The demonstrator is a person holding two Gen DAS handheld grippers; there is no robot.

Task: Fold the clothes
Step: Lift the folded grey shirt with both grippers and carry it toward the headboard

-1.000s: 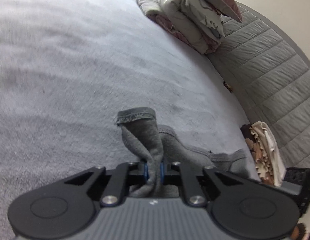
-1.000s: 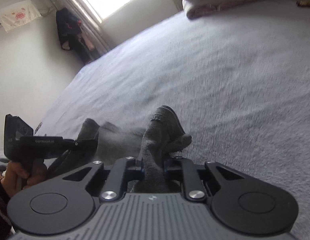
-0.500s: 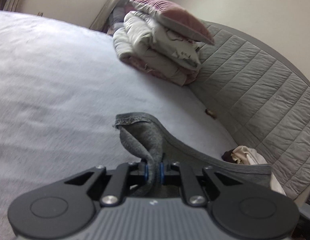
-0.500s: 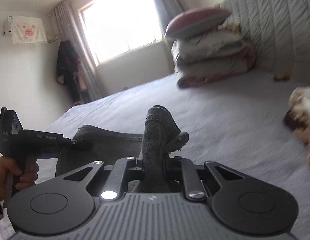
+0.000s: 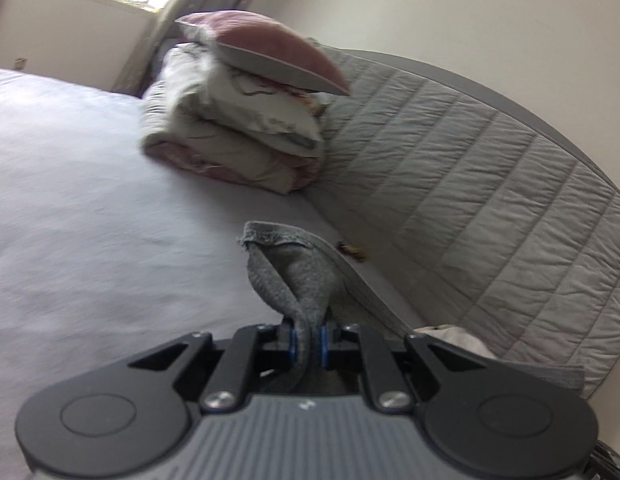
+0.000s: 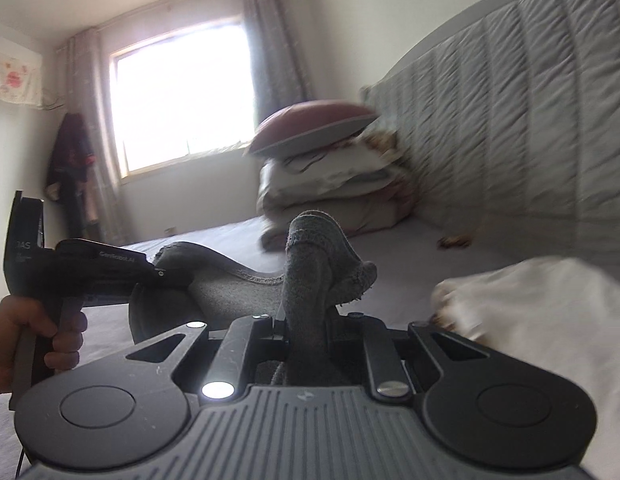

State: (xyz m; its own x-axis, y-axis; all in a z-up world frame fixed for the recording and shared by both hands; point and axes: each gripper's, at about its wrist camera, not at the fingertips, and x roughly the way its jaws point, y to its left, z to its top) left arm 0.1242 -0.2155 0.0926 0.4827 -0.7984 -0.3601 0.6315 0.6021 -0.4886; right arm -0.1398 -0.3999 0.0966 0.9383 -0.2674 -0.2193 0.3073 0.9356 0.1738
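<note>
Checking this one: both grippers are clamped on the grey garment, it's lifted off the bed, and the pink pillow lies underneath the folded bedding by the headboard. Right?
One slip: the pink pillow lies on top of the folded bedding, not underneath, as the left wrist view shows. The rest holds: the left gripper and right gripper each have their jaws clamped on the grey garment, lifted off the bed by the headboard.

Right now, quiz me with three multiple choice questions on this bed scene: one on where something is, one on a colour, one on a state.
1. Where is the pink pillow?
A. on top of the folded bedding
B. on the floor
C. in the right gripper

2. What colour is the held garment?
A. red
B. grey
C. yellow

3. How is the left gripper?
A. open and empty
B. shut on the garment
C. lying on the bed

Answers:
1 A, it caps the stack by the headboard.
2 B, grey fleece in both views.
3 B, fabric is pinched between its pads; the right gripper clamps it too.
</note>
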